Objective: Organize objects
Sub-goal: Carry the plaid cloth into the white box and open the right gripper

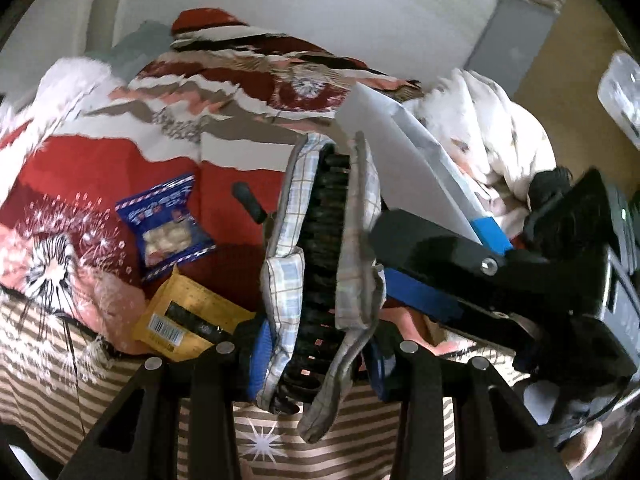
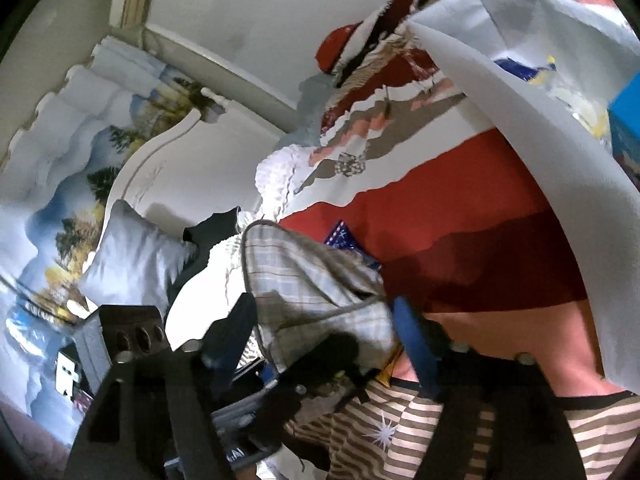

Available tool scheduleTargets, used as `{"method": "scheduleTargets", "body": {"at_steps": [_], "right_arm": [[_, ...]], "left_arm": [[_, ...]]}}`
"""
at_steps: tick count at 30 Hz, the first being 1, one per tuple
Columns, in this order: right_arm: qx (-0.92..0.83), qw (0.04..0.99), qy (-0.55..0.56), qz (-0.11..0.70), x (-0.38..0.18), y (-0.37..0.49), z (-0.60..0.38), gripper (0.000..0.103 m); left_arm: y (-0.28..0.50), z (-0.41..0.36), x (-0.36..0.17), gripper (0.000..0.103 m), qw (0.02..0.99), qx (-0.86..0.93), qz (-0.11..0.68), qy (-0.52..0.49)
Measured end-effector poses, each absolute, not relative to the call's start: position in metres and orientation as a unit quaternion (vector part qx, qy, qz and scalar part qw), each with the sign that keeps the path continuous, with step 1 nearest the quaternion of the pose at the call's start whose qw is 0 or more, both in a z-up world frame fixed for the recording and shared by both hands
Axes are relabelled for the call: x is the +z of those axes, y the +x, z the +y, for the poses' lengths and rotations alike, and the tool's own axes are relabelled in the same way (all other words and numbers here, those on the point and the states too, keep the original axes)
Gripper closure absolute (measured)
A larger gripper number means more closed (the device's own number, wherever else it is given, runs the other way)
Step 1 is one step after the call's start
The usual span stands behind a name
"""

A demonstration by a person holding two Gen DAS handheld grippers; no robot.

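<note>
Plaid pouch (image 1: pixel 320 264) clamped upright in left claw (image 1: pixel 316 364), long axis pointing away; right claw (image 1: pixel 472 264) alongside, spread, holding nothing.

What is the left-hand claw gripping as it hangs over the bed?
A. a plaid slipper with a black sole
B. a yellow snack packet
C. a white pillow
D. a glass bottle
A: in the left wrist view the left gripper is clamped on the plaid slipper, its black ridged sole turned toward the camera, while the yellow packet lies loose on the red bedspread.
</note>
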State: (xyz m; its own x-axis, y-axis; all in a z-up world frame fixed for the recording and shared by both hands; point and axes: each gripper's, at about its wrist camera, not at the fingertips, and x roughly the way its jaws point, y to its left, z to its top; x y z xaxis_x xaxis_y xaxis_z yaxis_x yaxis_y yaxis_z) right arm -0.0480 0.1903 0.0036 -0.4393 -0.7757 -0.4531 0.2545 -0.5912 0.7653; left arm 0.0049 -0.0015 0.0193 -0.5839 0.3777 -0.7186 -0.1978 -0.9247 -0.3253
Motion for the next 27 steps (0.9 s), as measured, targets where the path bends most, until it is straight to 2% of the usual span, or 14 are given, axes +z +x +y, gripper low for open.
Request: {"method": "scheduleTargets", "body": {"at_steps": [4, 7, 9, 10, 17, 20, 22, 27], "right_arm": [[-0.797, 0.331, 0.419, -0.281, 0.006, -0.049, 0.185, 0.024], [-0.802, 0.328, 0.431, -0.252, 0.001, -0.054, 0.18, 0.024], [-0.799, 0.321, 0.445, -0.245, -0.006, -0.058, 0.179, 0.032], [-0.801, 0.313, 0.448, -0.244, -0.008, -0.059, 0.181, 0.044], [-0.83, 0.292, 0.408, -0.242, 0.005, -0.053, 0.189, 0.047], [-0.851, 0.281, 0.37, -0.243, 0.017, -0.047, 0.194, 0.048], [-0.867, 0.263, 0.341, -0.25, 0.027, -0.044, 0.2, 0.049], [-0.913, 0.193, 0.259, -0.248, 0.054, -0.032, 0.22, 0.049]], "left_arm": [[0.008, 0.005, 0.023, 0.065, 0.169, 0.888, -0.078, -0.421], [0.012, 0.005, 0.026, 0.065, 0.188, 0.886, -0.079, -0.416], [0.013, 0.005, 0.028, 0.065, 0.192, 0.887, -0.08, -0.412], [0.013, 0.006, 0.028, 0.065, 0.186, 0.889, -0.077, -0.411], [0.011, 0.008, 0.037, 0.064, 0.182, 0.897, -0.087, -0.394], [0.01, 0.011, 0.046, 0.056, 0.184, 0.902, -0.09, -0.379], [0.005, 0.017, 0.051, 0.04, 0.179, 0.905, -0.081, -0.377], [-0.008, 0.04, 0.067, 0.038, 0.198, 0.907, -0.071, -0.366]]}}
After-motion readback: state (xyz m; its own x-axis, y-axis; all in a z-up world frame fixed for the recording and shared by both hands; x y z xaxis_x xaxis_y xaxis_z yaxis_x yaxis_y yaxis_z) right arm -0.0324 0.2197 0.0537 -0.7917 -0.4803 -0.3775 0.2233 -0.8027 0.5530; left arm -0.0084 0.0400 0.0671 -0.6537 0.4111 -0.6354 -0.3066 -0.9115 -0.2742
